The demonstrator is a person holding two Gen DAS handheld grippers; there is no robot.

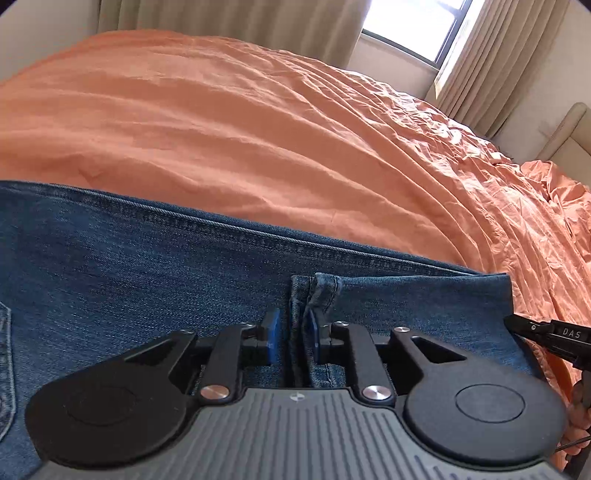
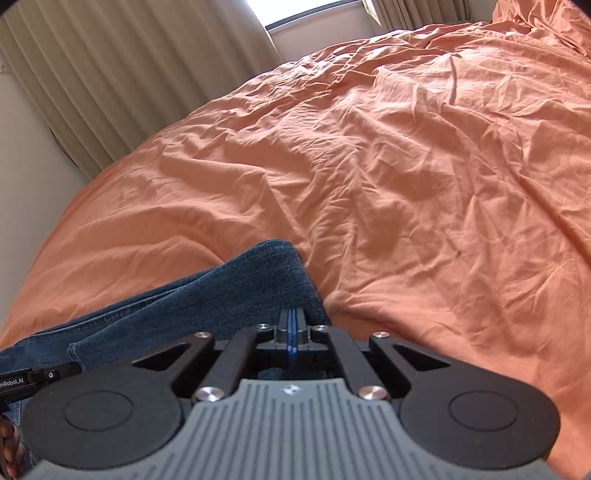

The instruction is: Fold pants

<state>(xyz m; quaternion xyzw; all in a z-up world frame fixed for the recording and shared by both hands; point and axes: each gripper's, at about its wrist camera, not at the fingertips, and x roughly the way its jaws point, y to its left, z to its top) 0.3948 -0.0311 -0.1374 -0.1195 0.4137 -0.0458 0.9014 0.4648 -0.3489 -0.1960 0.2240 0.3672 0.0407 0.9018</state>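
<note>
Pants of blue denim lie on the bed's orange sheet, spread directly ahead of and beneath both claws. Left claw: blue pads set slightly apart, a bunched fold of hem cloth held between them; denim extends to both sides of it, a stitched seam running across just beyond. Right claw: pads clenched together at the edge of the pants, where a rounded fold rises just ahead and to its left; whether cloth lies between the pads cannot be told. Wrinkled sheet fills the area ahead and right. Beige curtains and a window stand beyond the bed.
</note>
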